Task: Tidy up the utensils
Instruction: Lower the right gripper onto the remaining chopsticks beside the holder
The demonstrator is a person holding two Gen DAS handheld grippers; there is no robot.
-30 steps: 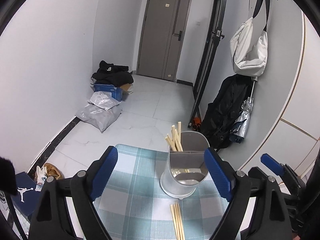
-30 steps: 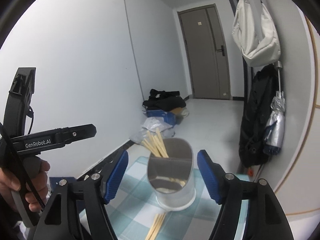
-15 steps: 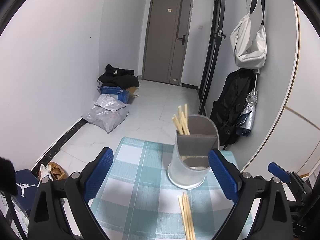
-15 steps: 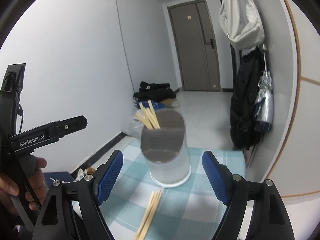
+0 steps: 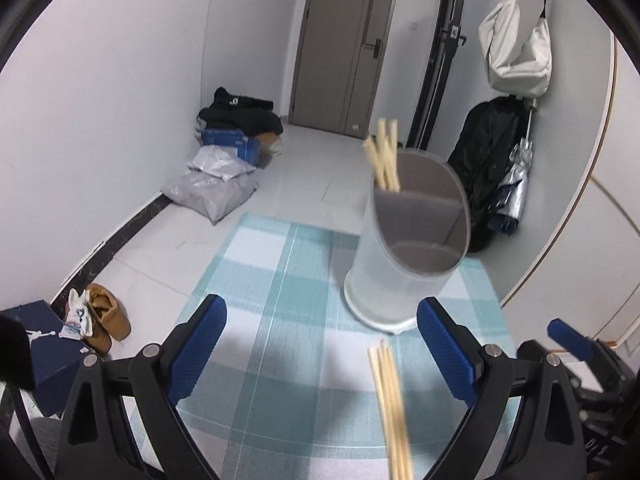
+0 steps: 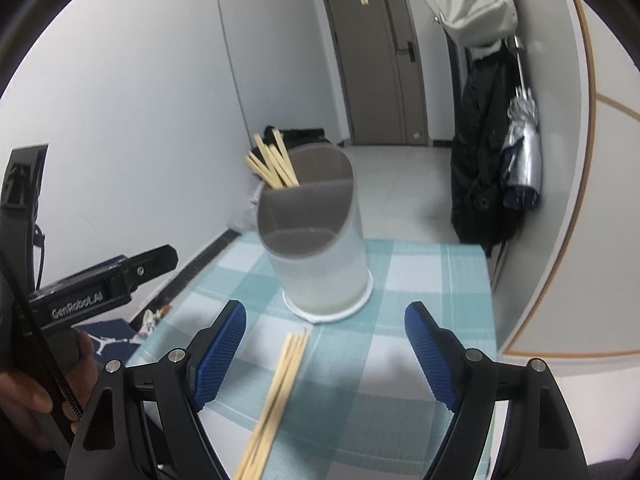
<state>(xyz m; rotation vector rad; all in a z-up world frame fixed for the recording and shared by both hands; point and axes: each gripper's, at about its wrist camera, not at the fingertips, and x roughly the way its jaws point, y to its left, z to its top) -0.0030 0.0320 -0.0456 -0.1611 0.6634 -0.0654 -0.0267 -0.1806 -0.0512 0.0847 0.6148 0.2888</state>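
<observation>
Chopsticks are the matter here: a loose bundle of them (image 5: 390,404) lies flat on the checked tablecloth (image 5: 280,320), just near of the utensil holder (image 5: 404,256), and more chopsticks (image 5: 384,156) already stand in the holder's far compartment. Over the last second both views have dropped: the cloth and the holder now fill far more of each picture than before, and the loose bundle, which was only just peeping in at the bottom edge, now runs well up between the claws. I take that to mean both hands are coming down for a pickup, with the sorting partly done and this bundle yet to be put away.

Around it, largest first: a grey door at the far end, white walls, a dark coat and a white bag hanging on the right, a heap of bags and a blue box on the floor at the far left, shoes by the near left.

The left gripper (image 5: 320,354) stands wide open with nothing between its blue pads; the bundle lies toward its right side. The right gripper (image 6: 324,354) is likewise spread and empty, with the bundle's far tips (image 6: 296,338) lying between its fingers. The two claws sit close beside each other, and I judge they could crowd one another over a single thin bundle. The holder stands just far of the sticks, so a forward push could knock it.
</observation>
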